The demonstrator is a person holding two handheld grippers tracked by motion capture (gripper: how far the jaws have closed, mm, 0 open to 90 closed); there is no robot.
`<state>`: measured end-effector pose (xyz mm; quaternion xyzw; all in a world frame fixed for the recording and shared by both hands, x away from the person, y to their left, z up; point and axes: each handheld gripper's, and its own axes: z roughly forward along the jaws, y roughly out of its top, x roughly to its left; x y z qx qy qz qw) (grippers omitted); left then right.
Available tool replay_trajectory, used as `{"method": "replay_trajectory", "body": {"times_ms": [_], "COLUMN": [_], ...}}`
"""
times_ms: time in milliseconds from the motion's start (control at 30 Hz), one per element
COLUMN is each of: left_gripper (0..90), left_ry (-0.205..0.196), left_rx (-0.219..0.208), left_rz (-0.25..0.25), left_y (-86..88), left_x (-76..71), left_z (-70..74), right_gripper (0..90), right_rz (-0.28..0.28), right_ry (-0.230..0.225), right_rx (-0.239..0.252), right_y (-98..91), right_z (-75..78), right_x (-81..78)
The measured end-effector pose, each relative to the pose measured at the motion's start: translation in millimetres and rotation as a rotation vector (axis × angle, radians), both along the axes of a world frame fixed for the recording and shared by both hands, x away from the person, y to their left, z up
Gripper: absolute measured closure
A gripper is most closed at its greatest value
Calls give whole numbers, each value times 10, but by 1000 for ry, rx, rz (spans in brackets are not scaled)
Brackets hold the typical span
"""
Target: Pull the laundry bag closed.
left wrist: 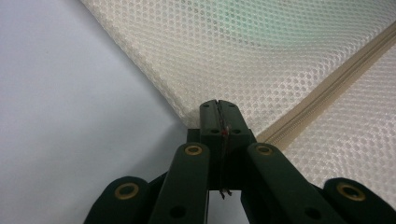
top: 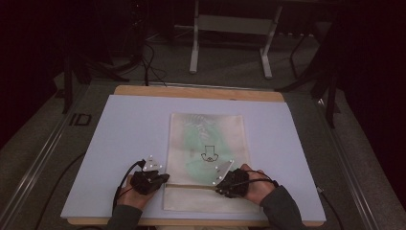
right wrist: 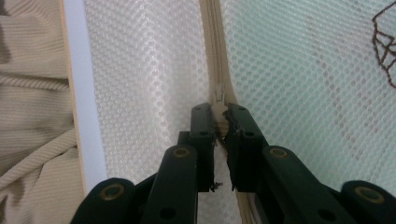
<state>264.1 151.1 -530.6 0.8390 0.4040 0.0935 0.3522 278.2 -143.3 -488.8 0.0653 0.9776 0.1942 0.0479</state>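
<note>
Here a cream mesh laundry bag (top: 207, 158) lies flat on the pale board (top: 124, 124), reaching from the board's middle down to its near edge, with something green showing through the netting and a small dark outline printed on the fabric. A beige zipper (top: 191, 185) runs across the bag close to its near end.

The left gripper (top: 163, 178) sits at the bag's left edge, right where the zipper track ends. In the left gripper view its jaws are pressed fully together on the corner of the mesh (left wrist: 219, 105), which looks like an anchoring hold: pinning the fabric so the bag does not slide or bunch when the zipper is drawn.

The right gripper (top: 216, 184) rests over the zipper line, right of the bag's middle. In the right gripper view its jaws are clamped narrowly around the zipper slider (right wrist: 218, 100), with the pull tab pinched between the pads and the zipper (right wrist: 212, 42) running straight ahead of them. The gripper is lined up along the track, which suits dragging the slider lengthwise rather than lifting it.

Judging from this, the work in hand is running the zipper, with one hand bracing and the other pulling; whether the section ahead is open or shut is hard to tell. Beyond the board's near edge, ribbed beige fabric (right wrist: 32, 93) shows, probably the person's clothing.
</note>
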Motion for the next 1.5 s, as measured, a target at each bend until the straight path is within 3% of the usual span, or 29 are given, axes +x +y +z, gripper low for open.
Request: {"method": "replay_trajectory", "body": {"times_ms": [1500], "left_gripper": [893], "left_ry": [-2], "left_rx": [3], "left_rz": [-1], "left_y": [-3], "left_x": [-1], "left_z": [1], "right_gripper": [822], "right_rz": [-49], "right_ry": [4], "right_rx": [-10], "right_y": [-346], "right_z": [39], "right_x": [3]}}
